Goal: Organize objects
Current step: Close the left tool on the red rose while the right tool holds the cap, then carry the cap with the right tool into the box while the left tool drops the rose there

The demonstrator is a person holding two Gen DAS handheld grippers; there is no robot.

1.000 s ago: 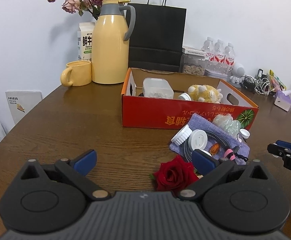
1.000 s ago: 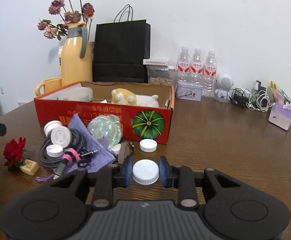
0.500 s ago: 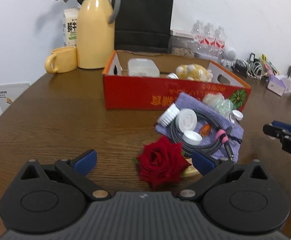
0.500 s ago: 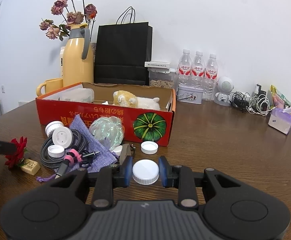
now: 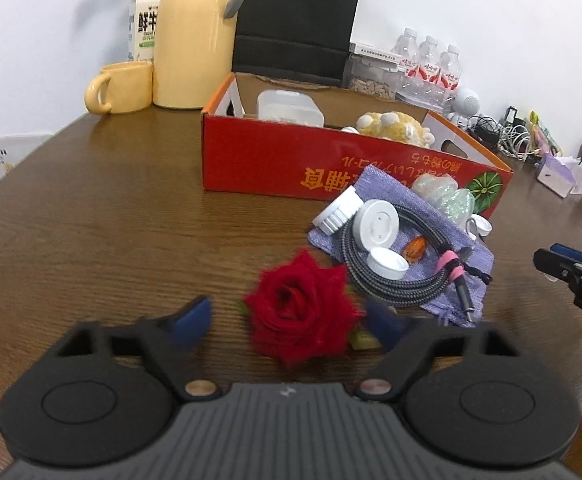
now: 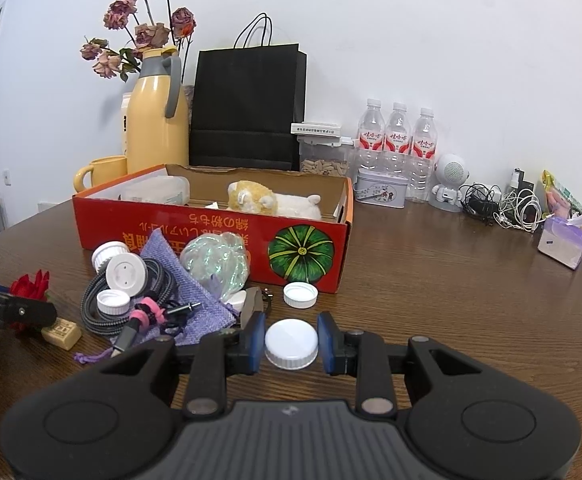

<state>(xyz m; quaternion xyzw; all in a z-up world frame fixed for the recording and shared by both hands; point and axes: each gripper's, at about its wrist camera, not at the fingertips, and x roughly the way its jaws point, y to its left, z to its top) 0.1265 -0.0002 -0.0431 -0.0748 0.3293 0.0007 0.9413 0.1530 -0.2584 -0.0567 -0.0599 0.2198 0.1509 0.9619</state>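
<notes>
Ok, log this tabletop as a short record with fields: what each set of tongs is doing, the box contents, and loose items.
left tongs: closing around red rose, pads not yet on it
right tongs: shut on white cap
red box: open, holds plush toy and clear container
loose by box: coiled cable on purple cloth, white lids
surface: wooden table

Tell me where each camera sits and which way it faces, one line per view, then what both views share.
Left wrist: on the left gripper, angled down over the table; its closing jaws flank the red rose; the right gripper's tip shows at right.
Right wrist: on the right gripper, facing the red box; pads clamp a white cap; the left gripper's tip shows at left.
Shared: rose, box, coiled cable, purple cloth, yellow thermos.
</notes>
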